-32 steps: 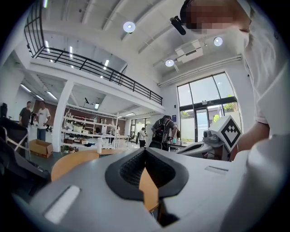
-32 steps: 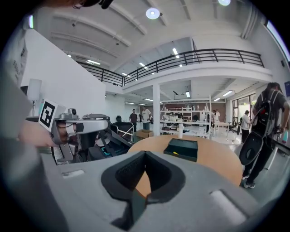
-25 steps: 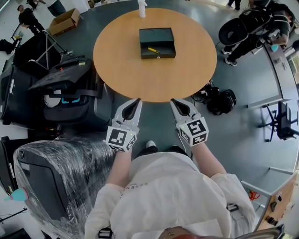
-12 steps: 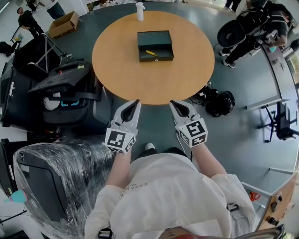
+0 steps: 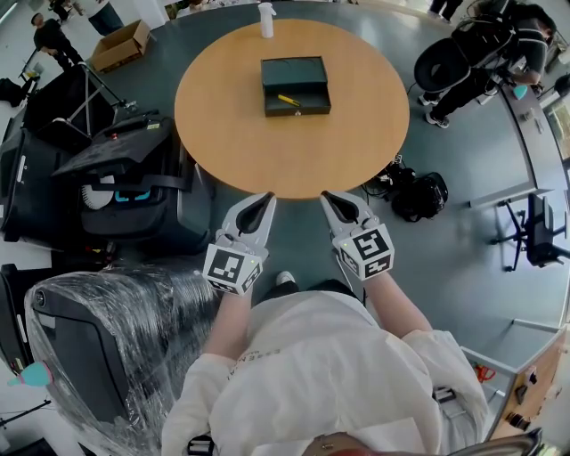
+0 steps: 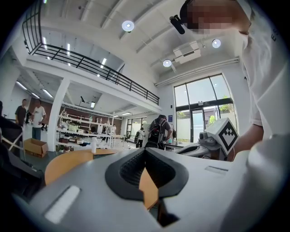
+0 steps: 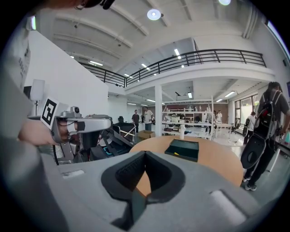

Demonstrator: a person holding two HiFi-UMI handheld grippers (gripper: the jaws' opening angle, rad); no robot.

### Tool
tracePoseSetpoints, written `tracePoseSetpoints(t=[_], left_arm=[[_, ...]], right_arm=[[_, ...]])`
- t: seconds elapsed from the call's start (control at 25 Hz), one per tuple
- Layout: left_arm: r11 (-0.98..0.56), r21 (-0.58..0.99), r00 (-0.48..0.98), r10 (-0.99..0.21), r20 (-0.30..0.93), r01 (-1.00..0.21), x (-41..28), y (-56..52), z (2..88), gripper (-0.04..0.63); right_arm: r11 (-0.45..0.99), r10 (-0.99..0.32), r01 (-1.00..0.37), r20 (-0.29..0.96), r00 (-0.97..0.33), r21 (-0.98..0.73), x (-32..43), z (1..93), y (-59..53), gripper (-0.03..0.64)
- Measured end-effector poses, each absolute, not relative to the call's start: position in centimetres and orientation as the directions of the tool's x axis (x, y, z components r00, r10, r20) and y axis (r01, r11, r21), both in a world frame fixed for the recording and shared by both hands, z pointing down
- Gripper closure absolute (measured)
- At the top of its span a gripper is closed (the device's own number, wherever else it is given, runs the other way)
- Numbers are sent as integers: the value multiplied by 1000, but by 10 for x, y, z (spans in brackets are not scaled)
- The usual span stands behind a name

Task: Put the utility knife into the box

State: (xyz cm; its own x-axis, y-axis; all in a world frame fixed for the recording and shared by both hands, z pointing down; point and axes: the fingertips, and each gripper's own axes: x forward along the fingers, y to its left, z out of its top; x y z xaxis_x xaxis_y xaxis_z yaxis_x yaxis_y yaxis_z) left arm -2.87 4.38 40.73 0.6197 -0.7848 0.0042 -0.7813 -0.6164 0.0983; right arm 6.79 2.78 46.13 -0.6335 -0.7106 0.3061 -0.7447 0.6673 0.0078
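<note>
Yellow utility knife [image 5: 290, 101] inside box [image 5: 308, 75]

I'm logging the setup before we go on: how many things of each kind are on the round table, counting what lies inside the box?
Box: 1
Utility knife, yellow, lying in the box: 1
White bottle, at the far edge: 1
Total: 3

Round wooden tabletop [image 5: 267, 151], white bottle [image 5: 266, 20] upright at its far edge. Open cardboard box [image 5: 123, 44] on grey floor [image 5: 463, 267], far left. Black bag [image 5: 419, 196] on floor near tabletop's right edge. Plastic-wrapped chair [image 5: 107, 347], near left.
</note>
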Motion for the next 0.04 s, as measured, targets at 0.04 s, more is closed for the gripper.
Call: tracePoseSetpoints(t=[0.04], left_arm=[[-617,101,621,-784,5,-780,-28,44,406,578]], right_arm=[[669,-709,-743,306,-635,8,67,461,28,624]])
